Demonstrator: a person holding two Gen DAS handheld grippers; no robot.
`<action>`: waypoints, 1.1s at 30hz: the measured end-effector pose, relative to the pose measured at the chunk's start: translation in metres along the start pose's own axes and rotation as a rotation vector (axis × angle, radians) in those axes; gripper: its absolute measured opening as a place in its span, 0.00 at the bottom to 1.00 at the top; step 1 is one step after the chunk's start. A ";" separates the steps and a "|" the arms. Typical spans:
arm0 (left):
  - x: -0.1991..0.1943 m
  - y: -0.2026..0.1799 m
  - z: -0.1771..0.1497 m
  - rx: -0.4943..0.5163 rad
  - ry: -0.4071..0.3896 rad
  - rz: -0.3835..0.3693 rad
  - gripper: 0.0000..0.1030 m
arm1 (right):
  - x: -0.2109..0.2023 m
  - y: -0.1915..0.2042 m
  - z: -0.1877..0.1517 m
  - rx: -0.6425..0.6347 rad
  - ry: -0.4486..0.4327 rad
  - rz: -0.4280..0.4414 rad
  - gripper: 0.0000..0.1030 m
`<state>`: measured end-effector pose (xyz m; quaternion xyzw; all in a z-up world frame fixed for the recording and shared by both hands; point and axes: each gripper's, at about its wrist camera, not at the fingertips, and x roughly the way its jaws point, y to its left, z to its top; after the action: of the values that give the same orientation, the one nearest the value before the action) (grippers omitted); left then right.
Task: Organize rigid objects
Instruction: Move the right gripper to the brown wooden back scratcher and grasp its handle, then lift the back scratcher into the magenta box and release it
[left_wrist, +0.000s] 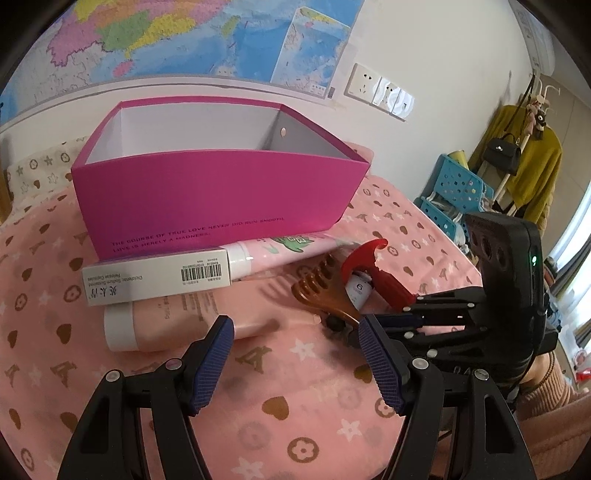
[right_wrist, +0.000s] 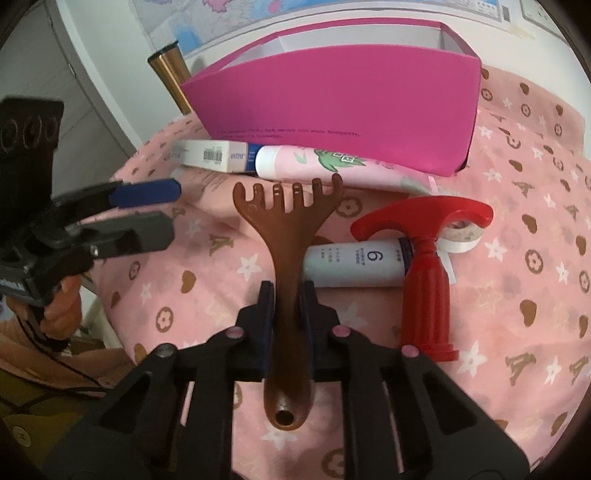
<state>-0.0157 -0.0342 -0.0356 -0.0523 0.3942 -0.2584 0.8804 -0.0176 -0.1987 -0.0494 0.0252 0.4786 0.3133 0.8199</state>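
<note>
An open magenta box (left_wrist: 218, 195) stands on the pink patterned cloth (left_wrist: 184, 406); it also shows in the right wrist view (right_wrist: 343, 107). My right gripper (right_wrist: 287, 295) is shut on the handle of a brown comb-like scraper (right_wrist: 286, 236), also seen in the left wrist view (left_wrist: 321, 299). A red tool (right_wrist: 428, 273) lies beside it over a white tube marked 6 (right_wrist: 354, 264). My left gripper (left_wrist: 295, 354) is open and empty above the cloth, near a pink tube (left_wrist: 177, 321).
A white carton with a barcode (left_wrist: 159, 277) and a pink cartoon tube (left_wrist: 288, 251) lie against the box front. A roll of tape (right_wrist: 461, 236) sits behind the red tool. Blue plastic racks (left_wrist: 450, 195) and hanging clothes stand at the right.
</note>
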 end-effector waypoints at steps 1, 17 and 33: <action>0.000 0.000 -0.001 0.001 0.003 -0.004 0.70 | -0.002 -0.001 0.000 0.005 -0.008 0.009 0.15; 0.032 -0.020 -0.014 0.044 0.115 -0.103 0.70 | -0.010 -0.007 0.009 0.060 -0.045 0.045 0.13; 0.040 -0.026 -0.019 0.079 0.149 -0.167 0.69 | 0.006 -0.009 0.012 0.093 -0.039 0.143 0.12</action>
<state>-0.0182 -0.0744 -0.0675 -0.0309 0.4425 -0.3493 0.8254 -0.0020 -0.1993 -0.0509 0.1035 0.4734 0.3480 0.8025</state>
